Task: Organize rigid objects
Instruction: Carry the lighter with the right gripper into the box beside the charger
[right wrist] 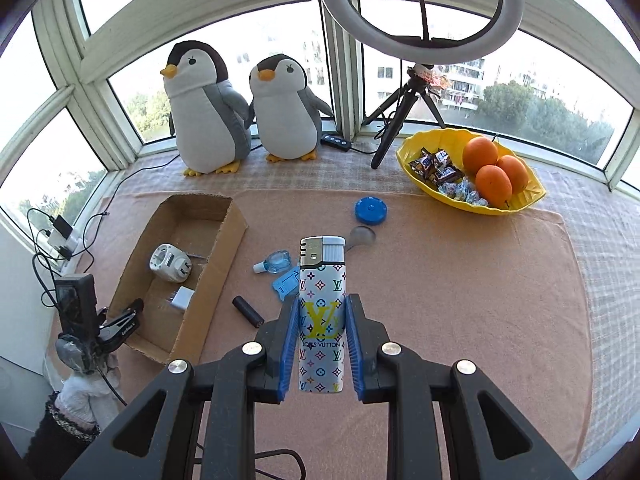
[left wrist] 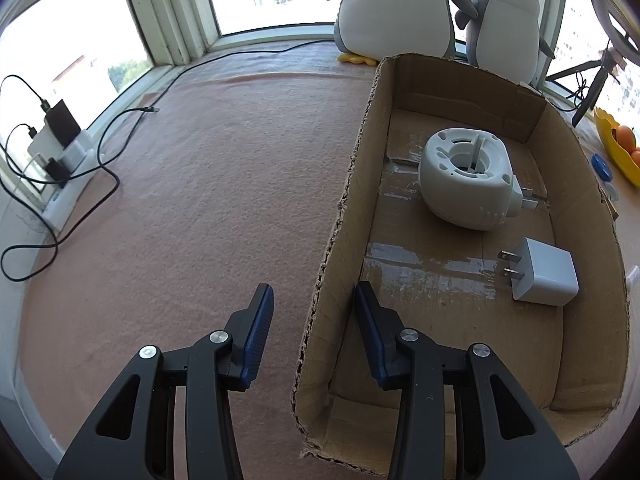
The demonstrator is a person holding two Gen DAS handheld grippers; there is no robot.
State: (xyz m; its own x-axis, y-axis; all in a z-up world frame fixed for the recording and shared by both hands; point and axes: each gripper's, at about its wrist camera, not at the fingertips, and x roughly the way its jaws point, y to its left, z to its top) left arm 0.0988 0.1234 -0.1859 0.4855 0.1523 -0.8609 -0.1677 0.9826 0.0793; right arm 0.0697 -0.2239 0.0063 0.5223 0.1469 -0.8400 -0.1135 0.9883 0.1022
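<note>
My right tongs [right wrist: 322, 340] clamp the lighter [right wrist: 321, 312], seen only from the right wrist; left tongs [left wrist: 314, 312] straddle the cardboard box [left wrist: 340, 216] wall, gripping it.

A curved bay of white-framed windows [right wrist: 208, 60] fills the top of the right wrist view, bright daylight and apartment blocks and trees beyond. Below it lies the worktop [right wrist: 460, 280] under a peach cloth. Two plush penguins [right wrist: 244, 108] stand at upper left, a ring light [right wrist: 420, 0] on a tripod at upper right.
</note>
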